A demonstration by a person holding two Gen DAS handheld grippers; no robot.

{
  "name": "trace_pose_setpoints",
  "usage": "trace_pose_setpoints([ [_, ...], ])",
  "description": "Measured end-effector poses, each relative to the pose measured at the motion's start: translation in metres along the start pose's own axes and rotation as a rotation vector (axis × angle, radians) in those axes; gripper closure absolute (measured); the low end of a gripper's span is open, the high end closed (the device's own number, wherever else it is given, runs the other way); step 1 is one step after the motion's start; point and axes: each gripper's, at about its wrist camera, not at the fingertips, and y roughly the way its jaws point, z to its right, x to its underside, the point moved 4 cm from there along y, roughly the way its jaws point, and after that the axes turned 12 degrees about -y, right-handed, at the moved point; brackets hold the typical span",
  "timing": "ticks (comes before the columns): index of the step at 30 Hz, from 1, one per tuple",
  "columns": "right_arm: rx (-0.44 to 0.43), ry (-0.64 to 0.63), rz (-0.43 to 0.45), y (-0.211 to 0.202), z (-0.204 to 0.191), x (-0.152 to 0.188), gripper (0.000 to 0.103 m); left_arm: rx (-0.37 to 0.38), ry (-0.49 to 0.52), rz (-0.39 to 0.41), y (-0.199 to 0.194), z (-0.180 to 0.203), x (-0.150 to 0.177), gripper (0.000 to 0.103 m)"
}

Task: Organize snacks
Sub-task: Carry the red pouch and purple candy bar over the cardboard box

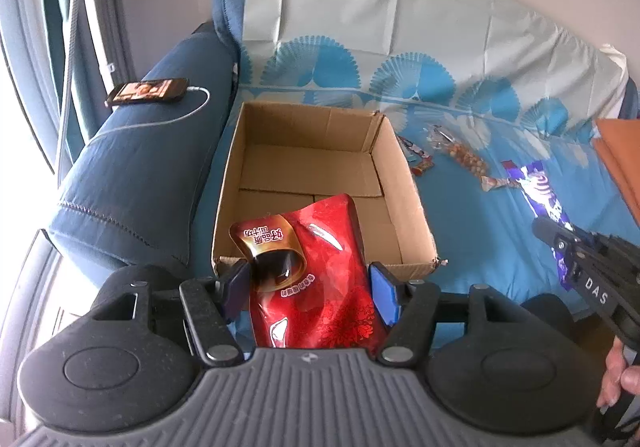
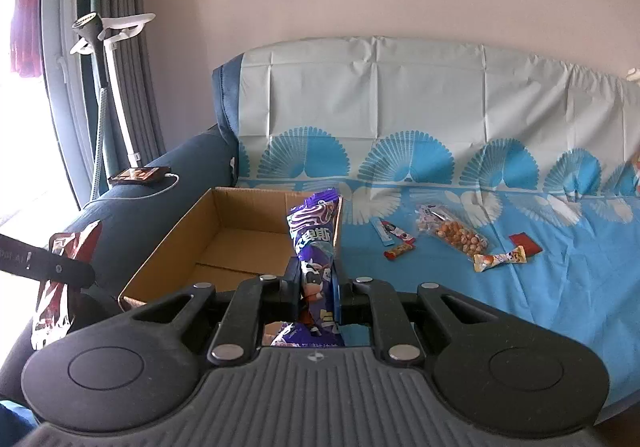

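Observation:
In the left wrist view my left gripper (image 1: 312, 289) is shut on a red snack bag (image 1: 320, 267), its blue pads pressing both sides. The bag hangs over the near edge of an open, empty cardboard box (image 1: 404, 175) on the sofa. My right gripper (image 2: 318, 279) is shut on a purple snack packet (image 2: 314, 235), which stands upright just before the box (image 2: 172, 239). From the left wrist view the right gripper (image 1: 560, 243) and the purple packet (image 1: 536, 187) show to the right of the box. At the right wrist view's left edge are the left gripper (image 2: 60, 267) and the red bag (image 2: 52, 307).
On the blue patterned sofa cover right of the box lie a clear bag of nuts (image 2: 456, 235) and several small candy packets (image 2: 398, 250). A phone (image 1: 148, 90) charges on the dark blue armrest (image 1: 140, 167). An orange cushion (image 1: 620, 151) sits far right. A hand (image 1: 620, 379) grips the right tool.

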Motion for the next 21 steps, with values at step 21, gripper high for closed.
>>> trace_pose_setpoints([
  [21, 0.053, -0.001, -0.063, 0.020, -0.005, 0.000, 0.087, 0.062, 0.007, -0.088, 0.046, -0.006, -0.011, 0.034],
])
